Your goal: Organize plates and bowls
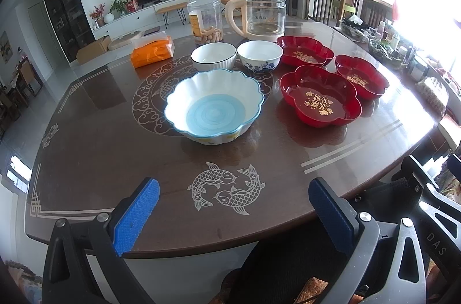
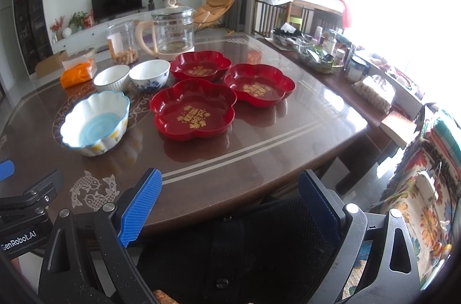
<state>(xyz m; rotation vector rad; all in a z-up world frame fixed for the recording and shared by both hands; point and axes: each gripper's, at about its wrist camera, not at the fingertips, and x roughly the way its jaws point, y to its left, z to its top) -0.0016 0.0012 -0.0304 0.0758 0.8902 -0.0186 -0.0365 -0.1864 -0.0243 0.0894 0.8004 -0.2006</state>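
3 red plates [image 2: 193, 109] sit clustered on the table's [image 1: 100, 154] right half, apart from each other, with a scalloped bowl [image 1: 214, 105] to their left and 2 small bowls [image 1: 213, 55] side by side behind it, in front of a kettle [image 1: 259, 13]. Both the left tongs [image 1: 233, 213] and right tongs [image 2: 230, 206] hover wide and empty over the table's near edge.

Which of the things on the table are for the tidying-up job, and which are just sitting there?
For the job:
- big scalloped white bowl with blue bottom
- ribbed white bowl
- white bowl with blue flowers
- three red flower-shaped plastic plates

Just lying about:
- glass kettle with cream handle
- clear plastic snack jar
- orange tissue pack
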